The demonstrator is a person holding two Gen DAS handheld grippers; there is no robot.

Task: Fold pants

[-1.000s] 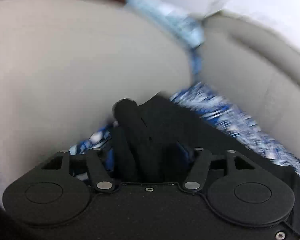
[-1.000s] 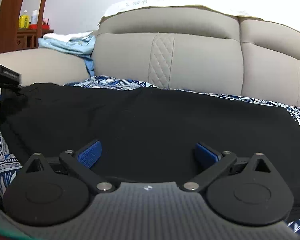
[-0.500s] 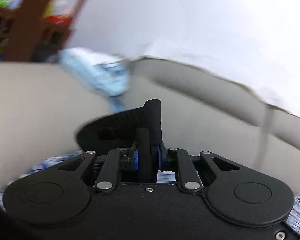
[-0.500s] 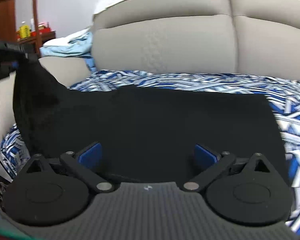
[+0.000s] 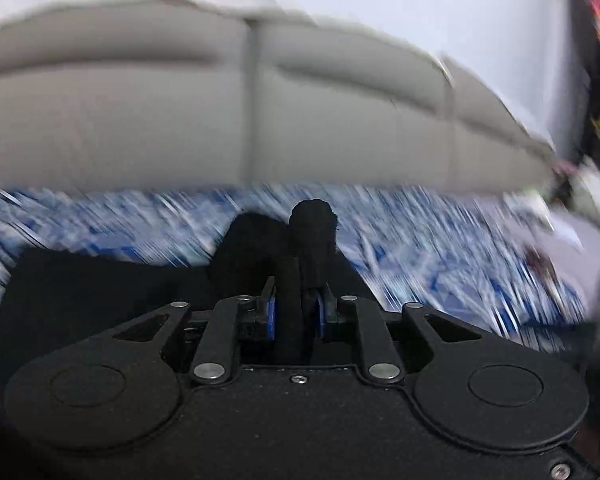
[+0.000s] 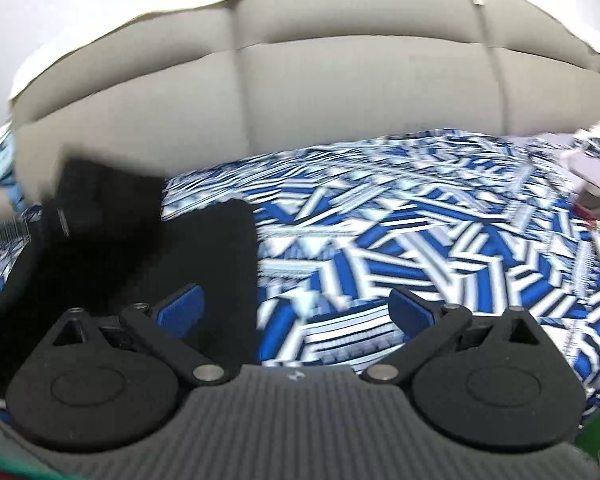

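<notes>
On the sofa seat's patterned blue-and-white cover (image 6: 400, 240), toward its left end, lie the black pants (image 6: 148, 280). Left gripper (image 5: 294, 314) pinches a bunched fold of them, jaws easing apart. Right gripper (image 6: 296, 312) gapes wide and empty, pants under its left finger.

**Blur and black cloth hide much**

The left wrist view is smeared — the patterned cover (image 5: 440, 248) and sofa back (image 5: 140, 120) lose their detail. Objects at the right edge (image 5: 588, 184) stay unidentifiable. The black pants (image 6: 204, 264) show no seams or folds — their lower left runs out of frame.
</notes>
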